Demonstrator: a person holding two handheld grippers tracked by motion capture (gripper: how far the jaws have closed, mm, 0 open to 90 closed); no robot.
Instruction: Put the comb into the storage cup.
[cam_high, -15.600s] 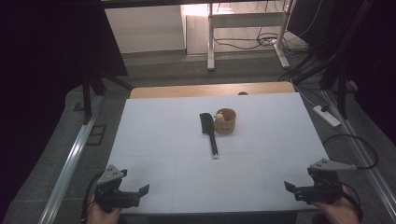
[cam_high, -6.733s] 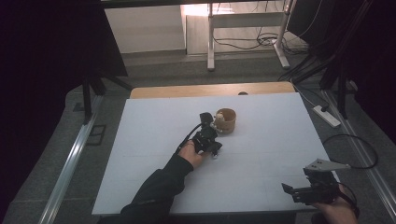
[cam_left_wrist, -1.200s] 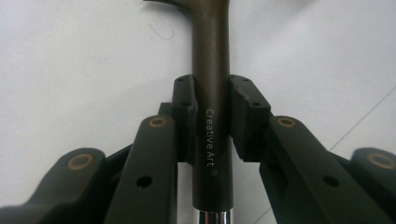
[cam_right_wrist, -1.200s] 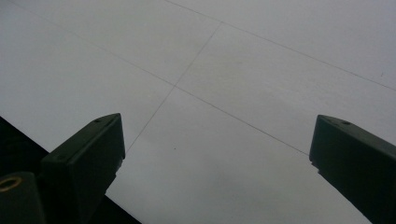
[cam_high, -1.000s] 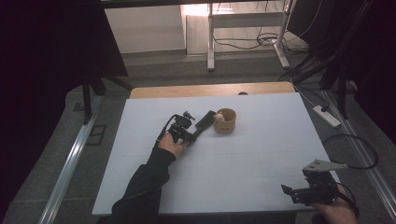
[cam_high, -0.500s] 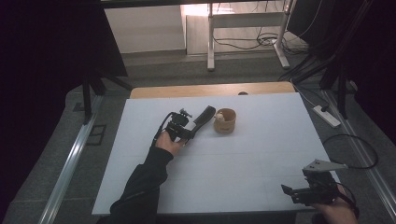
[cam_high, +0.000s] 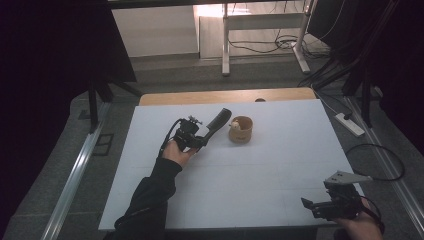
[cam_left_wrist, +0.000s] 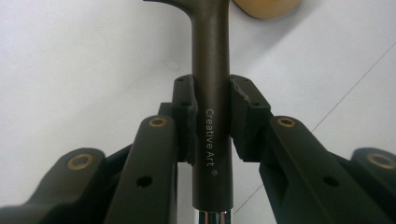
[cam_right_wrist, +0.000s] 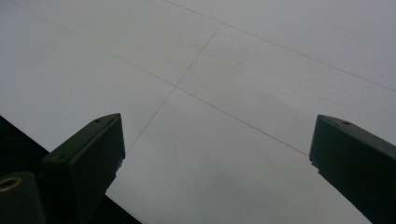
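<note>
Black jaws of the right gripper (cam_high: 327, 206) sit nearest the person, spread wide with nothing between them, parked at the table (cam_high: 280, 165) edge well short of the wooden cup (cam_high: 240, 129) and off to its right; it looks like it's just waiting. Farther in, just left of the cup, the left gripper (cam_high: 196, 137) is clamped on the dark handle of a spatula-type tool (cam_high: 216, 121), and the left gripper view shows the pads (cam_left_wrist: 185, 116) pressing both sides of the round handle (cam_left_wrist: 212, 93) with the "Creative Art" print facing up. The tool seems lifted off the table, its long axis running diagonally from the gripper up toward the cup, with the far end pointing at the cup's left side and nearly reaching it. The metal bit of the shaft pokes out at the back of the grip. Probably the job is getting the tool into the cup, so the smart move would be to raise the far end above the rim first, keep the squeeze steady since a round handle can twist, and come in slow so the cup doesn't get knocked over.
</note>
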